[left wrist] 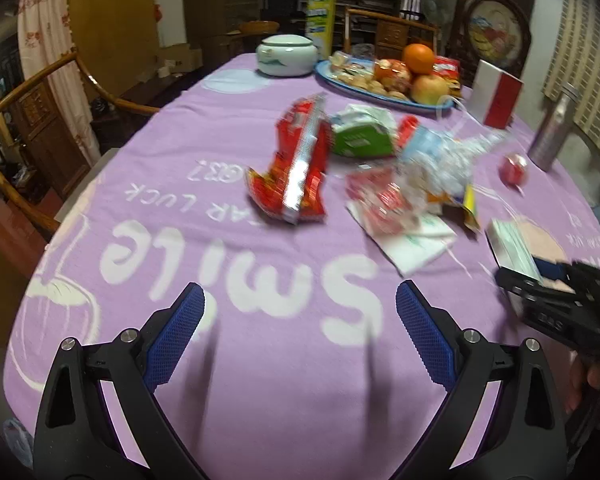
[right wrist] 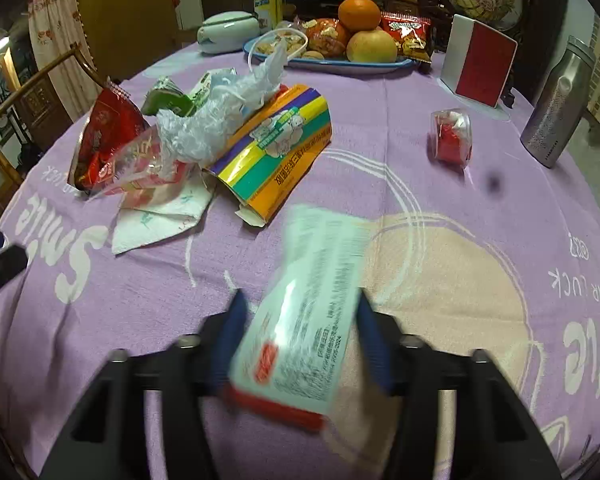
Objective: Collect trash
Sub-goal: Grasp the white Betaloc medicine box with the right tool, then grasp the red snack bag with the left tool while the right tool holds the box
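My right gripper (right wrist: pixel 300 300) is shut on a pale green and white box (right wrist: pixel 312 300) with a red end, held tilted just above the purple tablecloth (right wrist: pixel 420 184). The left wrist view shows that box (left wrist: pixel 514 248) at the right edge, in the right gripper (left wrist: pixel 536 276). My left gripper (left wrist: pixel 300 288) stands open over the cloth with nothing between its fingers. Beyond it lies a heap of trash: a red snack bag (left wrist: pixel 296 168), a green pack (left wrist: pixel 360 136), crumpled clear plastic (right wrist: pixel 220 116), a yellow and purple carton (right wrist: pixel 276 148) and a white napkin (right wrist: pixel 160 220). A small red wrapped piece (right wrist: pixel 452 136) lies apart to the right.
At the far side stand a blue plate (right wrist: pixel 332 65) of fruit and snacks, a white lidded jar (left wrist: pixel 286 54), a tall yellow canister (left wrist: pixel 322 8), a red and white box (right wrist: pixel 480 60) and a steel bottle (right wrist: pixel 556 108). A wooden chair (left wrist: pixel 32 92) stands at the table's left.
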Demonstrator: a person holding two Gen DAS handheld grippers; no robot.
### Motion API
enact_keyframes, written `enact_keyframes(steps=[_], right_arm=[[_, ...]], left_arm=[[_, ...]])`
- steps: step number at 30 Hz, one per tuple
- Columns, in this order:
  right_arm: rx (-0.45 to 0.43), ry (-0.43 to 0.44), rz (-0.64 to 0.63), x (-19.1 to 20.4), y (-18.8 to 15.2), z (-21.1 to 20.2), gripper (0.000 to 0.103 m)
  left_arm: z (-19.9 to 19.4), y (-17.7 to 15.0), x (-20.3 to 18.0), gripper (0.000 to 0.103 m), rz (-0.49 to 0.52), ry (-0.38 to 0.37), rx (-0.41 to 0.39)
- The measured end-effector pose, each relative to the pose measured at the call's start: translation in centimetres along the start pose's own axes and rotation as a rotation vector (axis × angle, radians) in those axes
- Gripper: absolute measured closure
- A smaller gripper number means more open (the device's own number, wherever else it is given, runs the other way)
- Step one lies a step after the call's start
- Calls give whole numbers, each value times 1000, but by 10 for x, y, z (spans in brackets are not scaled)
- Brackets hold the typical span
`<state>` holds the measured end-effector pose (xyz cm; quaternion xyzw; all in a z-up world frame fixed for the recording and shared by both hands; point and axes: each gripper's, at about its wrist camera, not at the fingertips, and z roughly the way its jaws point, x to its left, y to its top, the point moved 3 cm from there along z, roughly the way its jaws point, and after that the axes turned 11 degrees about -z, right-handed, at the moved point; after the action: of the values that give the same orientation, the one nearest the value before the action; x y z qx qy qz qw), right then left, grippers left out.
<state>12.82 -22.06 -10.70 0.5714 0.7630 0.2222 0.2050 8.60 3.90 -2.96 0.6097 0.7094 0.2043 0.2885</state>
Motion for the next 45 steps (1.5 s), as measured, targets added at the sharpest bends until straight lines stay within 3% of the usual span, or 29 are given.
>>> enact_keyframes(steps=[12, 17, 21, 30, 32, 35, 40, 45], right_arm=[[-98, 204, 142, -19, -4, -6, 55], [-105, 238, 152, -21, -5, -5, 55], [-103, 263, 161, -23, -5, -3, 55], [-111, 280, 152, -21, -5, -4, 55], [-113, 284, 152, -21, -5, -5, 55], [-116, 286, 154, -22, -4, -5, 55], [-120, 284, 155, -22, -5, -6, 55], [-126, 290, 159, -22, -5, -6, 55]], left_arm=[[31, 46, 0, 10, 6, 41, -15], [52, 61, -14, 10, 45, 46, -15], [71, 70, -16, 10, 41, 68, 36], [98, 86, -4, 11, -40, 73, 108], [101, 86, -3, 16, -48, 72, 113], [104, 84, -4, 47, -35, 70, 134], [97, 84, -3, 69, -46, 40, 122], [75, 79, 3, 73, -67, 24, 84]])
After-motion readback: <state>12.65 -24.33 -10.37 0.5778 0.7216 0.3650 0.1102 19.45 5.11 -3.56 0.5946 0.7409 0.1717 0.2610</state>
